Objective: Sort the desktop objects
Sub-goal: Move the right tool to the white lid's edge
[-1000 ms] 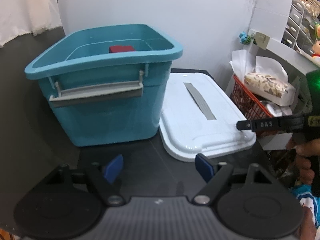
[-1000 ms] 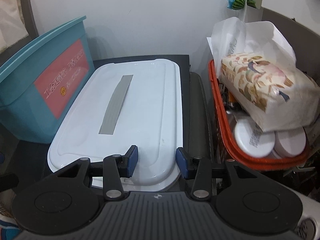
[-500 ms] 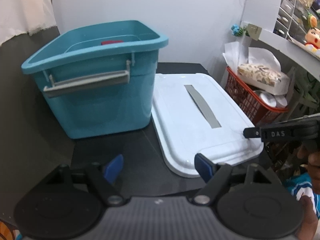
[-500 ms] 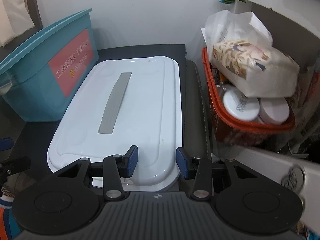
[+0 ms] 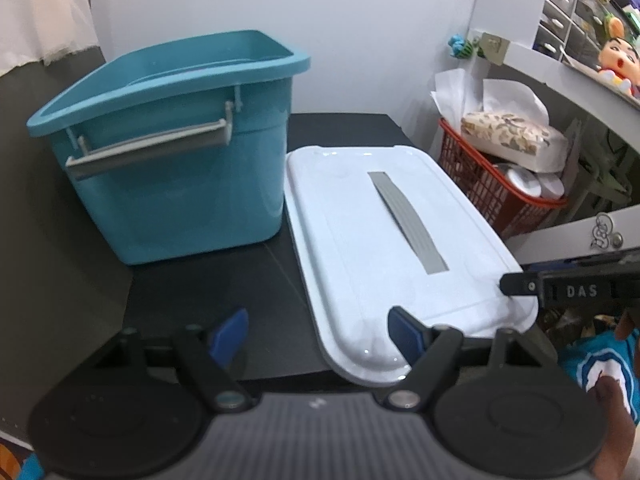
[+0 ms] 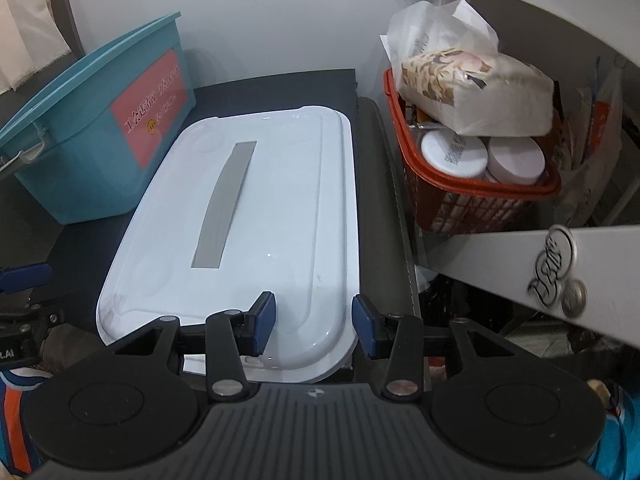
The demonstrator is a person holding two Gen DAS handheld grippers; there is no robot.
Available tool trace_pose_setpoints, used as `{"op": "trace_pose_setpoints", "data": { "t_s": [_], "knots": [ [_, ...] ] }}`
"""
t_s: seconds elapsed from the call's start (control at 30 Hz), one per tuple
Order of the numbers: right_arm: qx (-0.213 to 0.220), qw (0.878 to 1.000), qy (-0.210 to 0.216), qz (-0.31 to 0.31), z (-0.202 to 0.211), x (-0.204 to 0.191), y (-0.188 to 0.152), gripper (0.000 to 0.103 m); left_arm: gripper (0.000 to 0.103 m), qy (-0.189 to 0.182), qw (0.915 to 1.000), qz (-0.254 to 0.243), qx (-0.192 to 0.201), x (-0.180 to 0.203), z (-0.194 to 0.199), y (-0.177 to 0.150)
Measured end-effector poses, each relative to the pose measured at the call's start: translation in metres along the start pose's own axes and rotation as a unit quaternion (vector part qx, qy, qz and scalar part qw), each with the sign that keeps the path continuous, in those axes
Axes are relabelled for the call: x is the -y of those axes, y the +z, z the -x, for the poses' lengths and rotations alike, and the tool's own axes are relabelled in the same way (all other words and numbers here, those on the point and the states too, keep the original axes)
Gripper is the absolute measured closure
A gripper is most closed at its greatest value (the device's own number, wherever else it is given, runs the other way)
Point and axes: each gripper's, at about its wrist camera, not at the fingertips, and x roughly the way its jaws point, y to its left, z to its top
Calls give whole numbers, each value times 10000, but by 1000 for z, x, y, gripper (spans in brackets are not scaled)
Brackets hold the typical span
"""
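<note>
Both claws stand apart and hold nothing. Left gripper [image 5: 318, 334] hovers low over the black desk [image 5: 208, 300], its blue pads spread wide, one over bare desk and the other just over the near left edge of the white lid [image 5: 384, 248]. Right gripper [image 6: 314, 322] has its pads moderately apart, poised over the near right corner of the lid, with no pad pressing on it as far as the pictures show.

The teal bin [image 5: 176, 160] is the biggest thing on the desk; it sits open at the back left with its grey handle [image 5: 148, 148] facing the left camera. The lid lies flat just beside it on the right, its near end overhanging the desk's front edge. A red basket [image 6: 472, 196] stuffed with a tissue pack and jars stands off the desk to the right.

The step in hand looks like taking the lid to close the bin. That overhanging near rim is the place to pinch, one gripper at each near corner, so the lid lifts level rather than twisting.

The lid's long axis runs from the near edge toward the back wall, leaning slightly left at the far end in the left wrist view; its grey strip [image 6: 224, 200] follows the same line.
</note>
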Motion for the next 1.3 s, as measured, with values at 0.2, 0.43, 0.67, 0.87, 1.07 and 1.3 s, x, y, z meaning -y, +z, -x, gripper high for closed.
{"op": "trace_pose_setpoints", "data": {
  "t_s": [0.2,0.43,0.67,0.87,1.07,1.3],
  "knots": [
    [-66,9998,13,-177,5,4,-5,57,24,-17,10000,-45,-50,4,-3,-3],
    [-232,9995,-127,-191,8,5,-9,56,24,-16,9999,-98,-128,5,-6,-5],
    [-270,9992,34,-298,13,3,-16,56,24,-15,9997,-154,-188,9,-10,-7],
    [-200,9977,268,-587,11,6,-17,51,24,-11,9995,-176,-244,10,-13,-9],
    [-155,9949,399,-914,4,13,-17,32,24,-51,9995,-126,-272,9,-17,-9],
    [-184,9910,561,-1205,-7,20,-17,27,24,-149,9994,-29,-309,7,-21,-8]
  ]
}}
